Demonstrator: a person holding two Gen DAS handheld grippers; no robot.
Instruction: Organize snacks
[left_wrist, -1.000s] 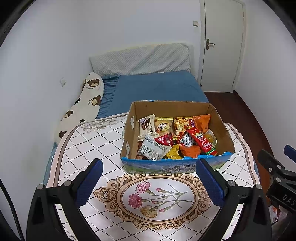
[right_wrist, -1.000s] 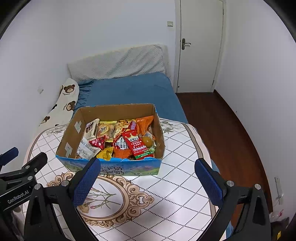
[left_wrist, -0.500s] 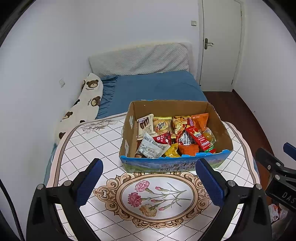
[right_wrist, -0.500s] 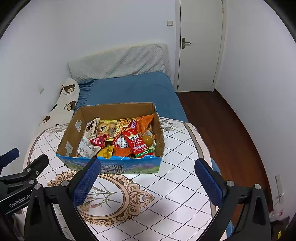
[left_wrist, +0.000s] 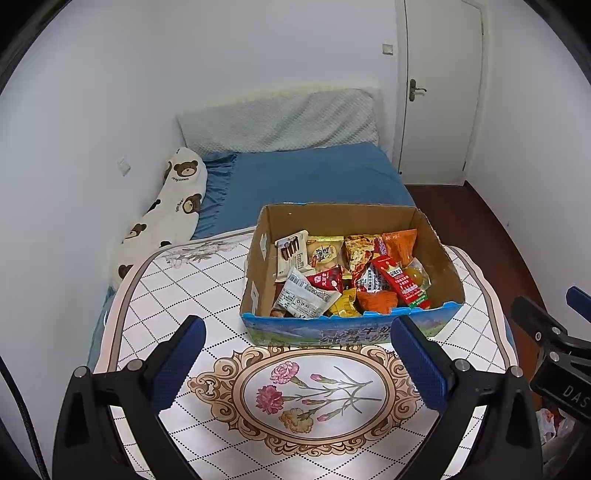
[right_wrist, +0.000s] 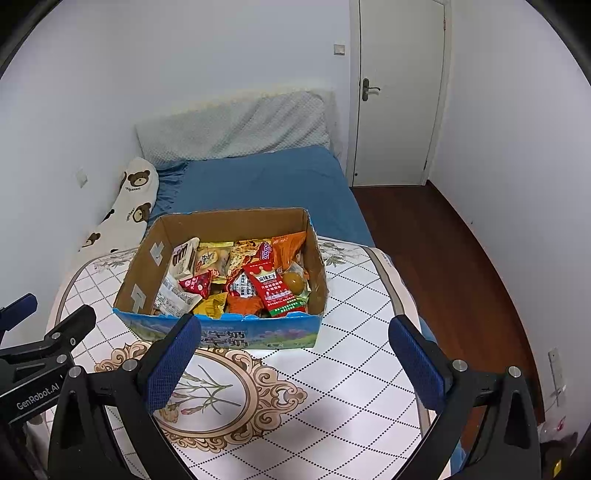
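Observation:
An open cardboard box (left_wrist: 439, 254) (right_wrist: 147, 254) with a blue printed front stands on the table, filled with several snack packets: a red sachet (left_wrist: 402, 284) (right_wrist: 271, 288), orange bags (left_wrist: 400, 242), a white wrapper (left_wrist: 306, 299). My left gripper (left_wrist: 295, 363) hovers open above the floral medallion, just in front of the box. My right gripper (right_wrist: 293, 360) is open too, in front of the box's right corner. Nothing sits between either pair of blue pads. Each view catches the other gripper at its edge.
The table (left_wrist: 177, 295) (right_wrist: 369, 332) wears a white diamond-pattern cloth with a flower medallion. Behind it lies a blue bed (left_wrist: 306, 177) with a bear-print bolster (left_wrist: 173, 210) against the left wall. A wooden floor (right_wrist: 436, 240) and a closed white door (right_wrist: 399, 92) are to the right.
Both views have risen and pulled back very slightly; the box sits a touch higher in frame. Both grippers stay open and the snacks have not moved.

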